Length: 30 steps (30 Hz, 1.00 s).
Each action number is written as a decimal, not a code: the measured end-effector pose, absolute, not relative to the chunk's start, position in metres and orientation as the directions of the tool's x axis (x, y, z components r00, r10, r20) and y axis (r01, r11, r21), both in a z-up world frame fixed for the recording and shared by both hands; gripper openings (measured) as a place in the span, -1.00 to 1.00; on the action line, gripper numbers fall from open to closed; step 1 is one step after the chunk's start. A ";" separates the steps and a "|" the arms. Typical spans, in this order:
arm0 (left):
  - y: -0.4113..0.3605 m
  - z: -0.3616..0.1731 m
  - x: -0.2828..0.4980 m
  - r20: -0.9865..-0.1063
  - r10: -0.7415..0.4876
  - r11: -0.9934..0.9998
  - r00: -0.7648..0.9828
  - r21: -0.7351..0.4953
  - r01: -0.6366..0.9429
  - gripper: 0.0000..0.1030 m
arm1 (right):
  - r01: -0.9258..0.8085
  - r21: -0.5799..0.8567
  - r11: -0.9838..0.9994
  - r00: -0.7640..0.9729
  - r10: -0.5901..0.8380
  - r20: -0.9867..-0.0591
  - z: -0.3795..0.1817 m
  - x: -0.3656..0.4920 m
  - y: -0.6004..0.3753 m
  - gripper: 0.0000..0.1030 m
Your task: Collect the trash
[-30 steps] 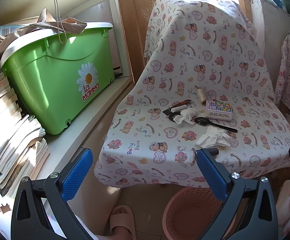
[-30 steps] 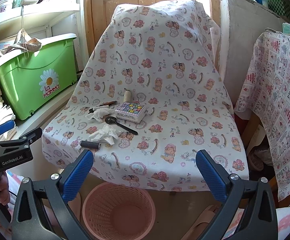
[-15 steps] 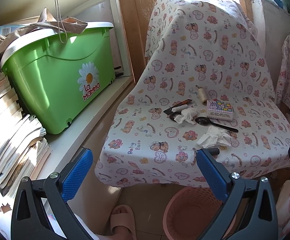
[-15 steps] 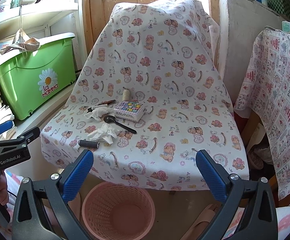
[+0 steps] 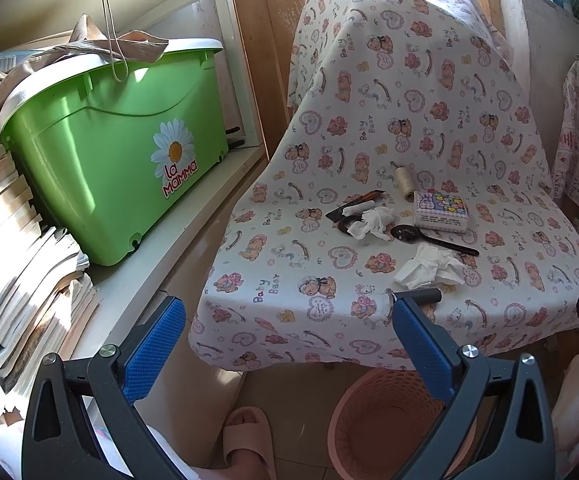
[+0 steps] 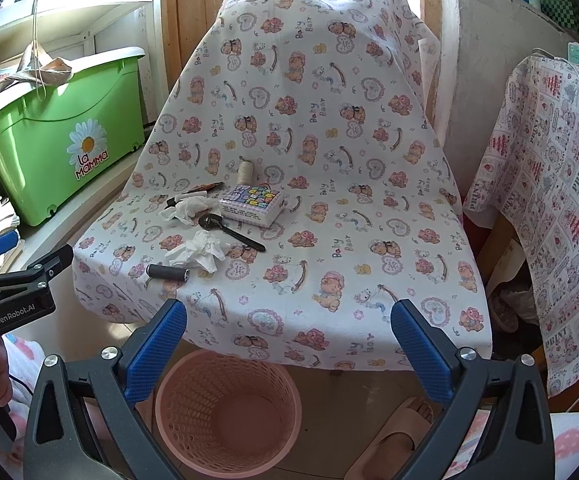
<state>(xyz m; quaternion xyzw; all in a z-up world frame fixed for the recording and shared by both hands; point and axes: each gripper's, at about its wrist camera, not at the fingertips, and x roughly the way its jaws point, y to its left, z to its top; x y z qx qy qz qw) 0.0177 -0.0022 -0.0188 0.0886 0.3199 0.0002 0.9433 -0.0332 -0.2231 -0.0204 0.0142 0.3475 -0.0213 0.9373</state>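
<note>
Right wrist view: both tongs, left (image 5: 285, 328) and right (image 6: 289, 328), are being held wide open and empty; the crumpled white tissue (image 6: 198, 255) is lying far-left of the right tongs, nearer the left.

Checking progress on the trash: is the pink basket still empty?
Empty: the right wrist view looks straight into the pink basket and shows only its bare bottom.

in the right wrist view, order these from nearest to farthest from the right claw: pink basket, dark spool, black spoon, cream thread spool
1. Pink perforated plastic basket, on the floor just below the right claw.
2. Dark cylindrical thread spool, near the seat's front edge, left.
3. Black plastic spoon, mid-seat beside the crumpled tissue.
4. Cream thread spool, upright at the back of the seat.
</note>
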 end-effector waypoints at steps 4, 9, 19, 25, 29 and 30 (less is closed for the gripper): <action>-0.003 -0.020 0.019 -0.613 0.050 0.984 0.789 0.164 0.065 0.99 | 0.042 0.011 0.999 0.744 -0.023 -0.668 -0.022 -0.030 -0.220 1.00; -0.004 -0.023 0.023 -0.625 0.039 0.985 0.780 0.155 0.075 0.99 | 0.042 0.013 0.999 0.737 -0.022 -0.675 -0.024 -0.028 -0.220 1.00; -0.029 -0.045 0.047 -0.690 -0.197 0.963 0.697 -0.002 0.270 0.44 | 0.033 0.121 0.992 0.682 0.066 -0.729 -0.035 -0.005 -0.231 0.53; -0.062 -0.072 0.074 -0.742 -0.273 0.931 0.613 -0.043 0.362 0.27 | 0.037 0.156 0.987 0.645 0.096 -0.758 -0.047 0.019 -0.233 0.07; -0.066 -0.088 0.085 -0.770 -0.240 0.938 0.592 -0.026 0.346 0.27 | 0.040 0.180 0.983 0.639 0.114 -0.761 -0.051 0.028 -0.235 0.02; -0.064 -0.091 0.087 -0.774 -0.238 0.941 0.587 -0.033 0.338 0.26 | 0.040 0.178 0.983 0.637 0.113 -0.763 -0.052 0.030 -0.235 -0.04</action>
